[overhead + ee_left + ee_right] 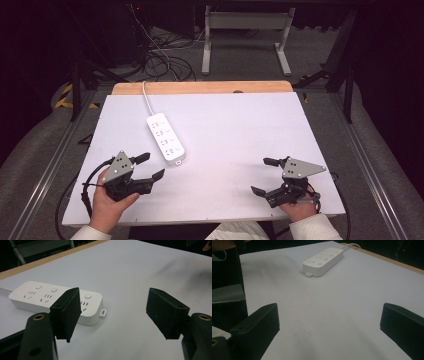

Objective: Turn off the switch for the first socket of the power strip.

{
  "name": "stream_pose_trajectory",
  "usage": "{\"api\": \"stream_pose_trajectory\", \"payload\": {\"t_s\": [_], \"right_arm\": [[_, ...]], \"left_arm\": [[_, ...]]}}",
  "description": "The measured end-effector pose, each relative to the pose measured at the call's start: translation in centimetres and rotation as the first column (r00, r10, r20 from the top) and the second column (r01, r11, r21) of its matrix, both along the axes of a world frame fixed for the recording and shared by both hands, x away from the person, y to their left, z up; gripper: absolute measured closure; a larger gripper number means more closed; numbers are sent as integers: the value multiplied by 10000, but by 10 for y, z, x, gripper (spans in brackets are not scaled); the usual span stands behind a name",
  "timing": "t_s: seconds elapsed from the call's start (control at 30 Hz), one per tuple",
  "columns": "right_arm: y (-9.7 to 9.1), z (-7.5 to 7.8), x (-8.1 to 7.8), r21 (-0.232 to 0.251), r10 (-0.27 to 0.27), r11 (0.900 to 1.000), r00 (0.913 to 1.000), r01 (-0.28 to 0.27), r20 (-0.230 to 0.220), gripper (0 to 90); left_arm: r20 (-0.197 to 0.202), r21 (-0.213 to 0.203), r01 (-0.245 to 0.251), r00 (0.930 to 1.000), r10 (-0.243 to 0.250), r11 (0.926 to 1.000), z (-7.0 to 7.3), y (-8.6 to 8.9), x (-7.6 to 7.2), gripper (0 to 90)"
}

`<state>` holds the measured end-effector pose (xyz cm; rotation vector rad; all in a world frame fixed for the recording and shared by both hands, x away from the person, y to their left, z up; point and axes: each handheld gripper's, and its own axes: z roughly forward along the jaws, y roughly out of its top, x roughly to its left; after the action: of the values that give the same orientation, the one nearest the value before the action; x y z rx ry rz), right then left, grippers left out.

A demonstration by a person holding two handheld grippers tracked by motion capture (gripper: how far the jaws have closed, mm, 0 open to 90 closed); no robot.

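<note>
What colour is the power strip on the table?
White. The power strip and its cord are both white, shown best in the left gripper view.

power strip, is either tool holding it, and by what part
Nothing is held. Both the left tool and right tool are open and empty, apart from the power strip.

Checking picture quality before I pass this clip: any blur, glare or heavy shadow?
High view: white table evenly lit, surroundings dark, power strip sharp. Left gripper view: soft shadow at upper right, near jaws slightly soft. Right gripper view: dim, bluish, jaws dark and soft; no glare.
</note>
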<state>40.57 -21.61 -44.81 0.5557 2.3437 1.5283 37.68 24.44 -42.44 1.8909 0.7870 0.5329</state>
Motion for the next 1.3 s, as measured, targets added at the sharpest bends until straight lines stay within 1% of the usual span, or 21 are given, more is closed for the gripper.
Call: {"api": "stream_pose_trajectory", "payload": {"t_s": [0.13, 0.17, 0.43, 0.73, 0.77, 0.8, 0.93, 0.97, 1.03, 1.07, 1.17, 1.2, 1.3], "right_arm": [[3, -1, 1, -92, 96, 9999, 10000, -97, -12, 28], [3, -1, 1, -109, 111, 9999, 9999, -112, -26, 28], [4, -2, 2, -126, 110, 9999, 9999, -110, -57, 29], [3, -3, 2, -119, 147, 9998, 9998, -148, -105, 31], [4, -3, 2, -118, 149, 9998, 9998, -150, -106, 30], [4, -2, 2, -117, 152, 9998, 9998, -153, -106, 30], [4, -3, 2, -139, 154, 9998, 9998, -156, -114, 31], [4, -3, 2, -144, 157, 9998, 9998, -159, -115, 32], [4, -3, 2, -145, 170, 9997, 9998, -171, -118, 32], [4, -3, 2, -147, 171, 9997, 9998, -173, -121, 32], [4, -3, 2, -145, 185, 9997, 9997, -187, -146, 33], [3, -3, 2, -147, 198, 9997, 9997, -200, -155, 33], [3, -3, 2, -105, 193, 9998, 9997, -195, -145, 33]], "left_arm": [[-21, -99, 43, 10000, -43, 9999, 5, -3, 5, 297], [30, -9, 47, 10000, -47, 10000, 6, -3, 6, 297], [20, -18, 92, 10000, -92, 10000, 14, -10, 13, 298], [11, 16, 73, 10000, -73, 10000, 19, -12, 18, 298], [-10, -33, 77, 10000, -77, 10000, 21, -13, 20, 298], [45, 21, 50, 10000, -51, 10000, 22, -13, 21, 299], [23, -71, 50, 10000, -49, 10000, 25, -15, 23, 316], [92, 22, 48, 9999, -48, 10000, 26, -14, 24, 322], [40, -62, 42, 10000, -42, 10000, 27, -15, 26, 328], [91, -31, 11, 10000, -10, 10000, 27, -15, 27, 330], [38, -77, -5, 10000, 5, 10000, 30, -17, 31, 330], [105, -33, -35, 9999, 35, 10000, 31, -17, 33, 334], [-16, 1, -65, 10000, 65, 10000, 34, -18, 39, 364]]}}
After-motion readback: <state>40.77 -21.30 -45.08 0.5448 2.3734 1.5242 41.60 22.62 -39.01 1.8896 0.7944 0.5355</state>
